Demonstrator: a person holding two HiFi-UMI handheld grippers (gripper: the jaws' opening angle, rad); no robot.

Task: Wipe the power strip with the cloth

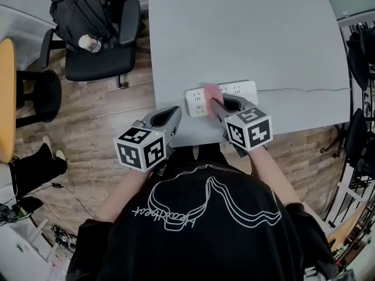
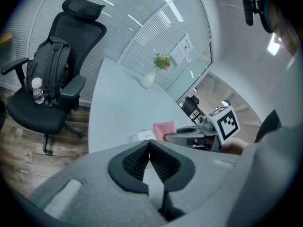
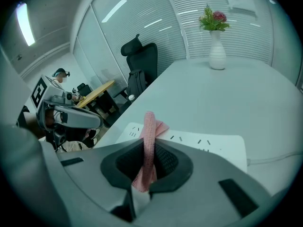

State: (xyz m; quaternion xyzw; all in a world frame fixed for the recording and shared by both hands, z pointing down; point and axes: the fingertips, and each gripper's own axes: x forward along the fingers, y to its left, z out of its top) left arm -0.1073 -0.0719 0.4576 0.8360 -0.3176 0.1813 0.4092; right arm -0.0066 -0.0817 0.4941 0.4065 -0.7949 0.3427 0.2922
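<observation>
A white power strip [image 1: 237,90] [image 3: 208,143] lies near the front edge of the grey table [image 1: 246,40], its cable running off to the right. A pink cloth [image 1: 211,94] [image 3: 149,141] rests across the strip, and my right gripper [image 1: 215,105] [image 3: 147,148] is shut on it, hovering just above the strip. My left gripper [image 1: 173,115] [image 2: 148,151] is shut with nothing in it, held at the table's front edge left of the strip. From the left gripper view the cloth [image 2: 164,128] and a corner of the strip [image 2: 143,136] show beyond the jaws.
A white vase [image 3: 217,51] [image 2: 147,78] with flowers stands at the table's far end. A black office chair [image 1: 99,34] [image 2: 45,93] carrying a backpack and a bottle stands left of the table on the wood floor. A yellow table edge [image 1: 7,98] is at far left.
</observation>
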